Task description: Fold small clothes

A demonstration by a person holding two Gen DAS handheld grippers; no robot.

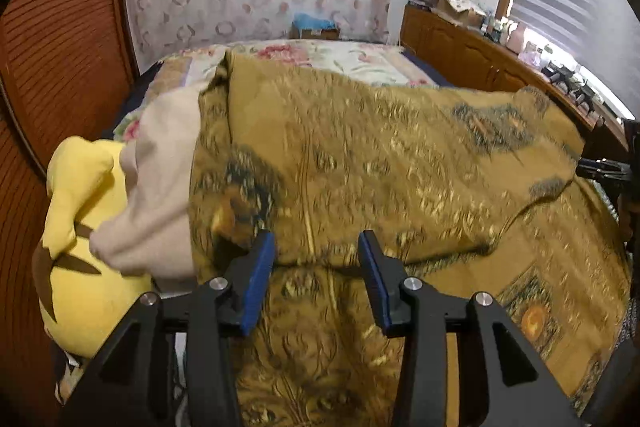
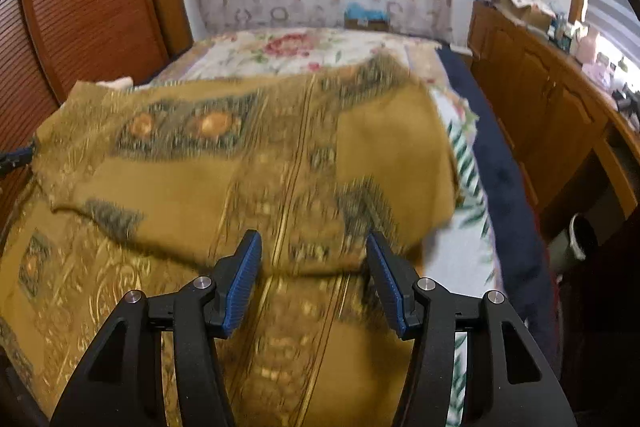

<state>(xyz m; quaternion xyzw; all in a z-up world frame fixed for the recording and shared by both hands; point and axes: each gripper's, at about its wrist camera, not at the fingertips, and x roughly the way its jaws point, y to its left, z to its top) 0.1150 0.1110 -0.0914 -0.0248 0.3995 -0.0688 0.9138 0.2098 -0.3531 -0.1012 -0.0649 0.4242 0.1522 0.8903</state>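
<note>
Fold in progress. The mustard patterned garment (image 1: 360, 155) lies on the bed (image 2: 280, 47), one flap doubled over its lower layer; judged roughly midway, with further folds and squaring left. The left hand-held gripper (image 1: 316, 267) and right hand-held gripper (image 2: 314, 267) both stand wide, holding nothing, each just before the folded edge. Only the left view shows the yellow plush toy (image 1: 80, 227) and cream cloth (image 1: 160, 187) beside the garment; only the right view shows its far corner over the floral bedspread (image 2: 468, 163)
</note>
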